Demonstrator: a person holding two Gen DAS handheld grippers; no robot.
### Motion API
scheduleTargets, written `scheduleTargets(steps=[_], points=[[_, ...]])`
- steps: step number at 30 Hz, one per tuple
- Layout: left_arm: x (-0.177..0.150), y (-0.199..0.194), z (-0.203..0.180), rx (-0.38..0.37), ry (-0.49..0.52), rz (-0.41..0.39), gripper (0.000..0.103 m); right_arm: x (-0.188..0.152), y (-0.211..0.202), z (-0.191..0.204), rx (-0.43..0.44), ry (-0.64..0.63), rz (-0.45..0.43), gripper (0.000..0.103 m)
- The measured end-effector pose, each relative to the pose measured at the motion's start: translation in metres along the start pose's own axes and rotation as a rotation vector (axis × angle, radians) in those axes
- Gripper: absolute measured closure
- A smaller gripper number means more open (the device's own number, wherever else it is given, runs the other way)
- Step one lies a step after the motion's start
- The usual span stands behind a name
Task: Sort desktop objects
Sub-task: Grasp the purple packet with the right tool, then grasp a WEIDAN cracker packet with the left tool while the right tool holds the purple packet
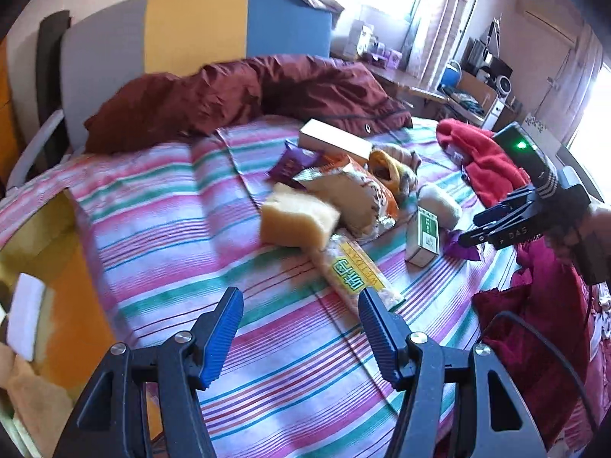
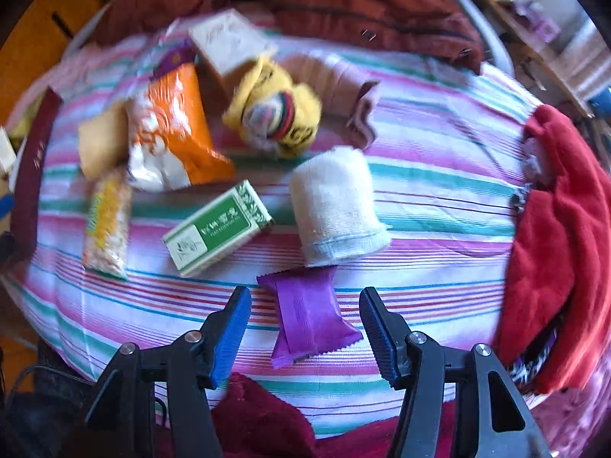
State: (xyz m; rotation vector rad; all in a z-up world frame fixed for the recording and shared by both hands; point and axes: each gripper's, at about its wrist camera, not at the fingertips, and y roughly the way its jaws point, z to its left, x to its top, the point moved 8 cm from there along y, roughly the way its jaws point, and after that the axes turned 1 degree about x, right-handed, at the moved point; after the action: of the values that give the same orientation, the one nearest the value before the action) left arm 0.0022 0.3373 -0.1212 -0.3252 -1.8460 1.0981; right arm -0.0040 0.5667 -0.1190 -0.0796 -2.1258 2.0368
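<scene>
Clutter sits heaped on a bed point(image 2: 439, 175) covered by a striped sheet, most of it toward the far edge beside a maroon quilt point(image 1: 244, 95). The right gripper point(image 2: 305, 320) points down over a purple packet point(image 2: 309, 316), which lies flat on the sheet between its blue-padded fingers point(image 2: 229, 336) — they stand apart on either side of it, and neither pad touches the wrapper. Just beyond the packet is a white cloth roll point(image 2: 336, 206), and beside that a green box point(image 2: 217, 229). Farther on lie an orange bag point(image 2: 175, 126), a yellow sock bundle point(image 2: 275, 107), a pink cloth point(image 2: 355, 103) and a pale carton point(image 2: 229, 42). A long snack bar point(image 2: 107, 221) and a sponge point(image 2: 95, 145) lie near the left edge. A red garment point(image 2: 561, 236) is piled at the right edge. The left gripper point(image 1: 301, 328) hangs over bare sheet near the snack bar's end — its fingers point(image 1: 221, 339) are apart with nothing between them. An open yellow box point(image 1: 46, 267) stands past the bed's left edge.
</scene>
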Motion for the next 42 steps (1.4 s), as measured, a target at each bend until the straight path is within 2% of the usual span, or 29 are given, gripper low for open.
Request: scheduleTargets(steps=[6, 9, 10, 21, 29, 38, 42], points=[[0.001, 0.028, -0.012, -0.039, -0.001, 0.064, 0.040, 0.000, 0.023, -0.003, -0.029, -0.059, 0.089, 0.047], [0.003, 0.039, -0.019, -0.048, -0.002, 0.083, 0.040, -0.003, 0.031, -0.003, -0.019, -0.076, 0.124, 0.054], [0.003, 0.042, -0.021, -0.053, -0.005, 0.088, 0.040, -0.005, 0.032, -0.002, -0.011, -0.086, 0.134, 0.060], [0.012, 0.076, -0.035, -0.047, -0.059, 0.136, 0.039, -0.017, 0.027, -0.003, 0.005, -0.117, 0.126, 0.063], [0.012, 0.106, -0.043, 0.062, -0.044, 0.195, 0.039, -0.026, 0.021, -0.007, 0.008, -0.116, 0.123, 0.063], [0.006, 0.113, -0.050, 0.137, 0.058, 0.176, 0.031, -0.038, 0.013, -0.006, 0.022, -0.141, 0.122, 0.064], [0.004, 0.109, -0.048, 0.152, 0.069, 0.153, 0.031, -0.043, 0.009, -0.004, 0.010, -0.162, 0.117, 0.064]])
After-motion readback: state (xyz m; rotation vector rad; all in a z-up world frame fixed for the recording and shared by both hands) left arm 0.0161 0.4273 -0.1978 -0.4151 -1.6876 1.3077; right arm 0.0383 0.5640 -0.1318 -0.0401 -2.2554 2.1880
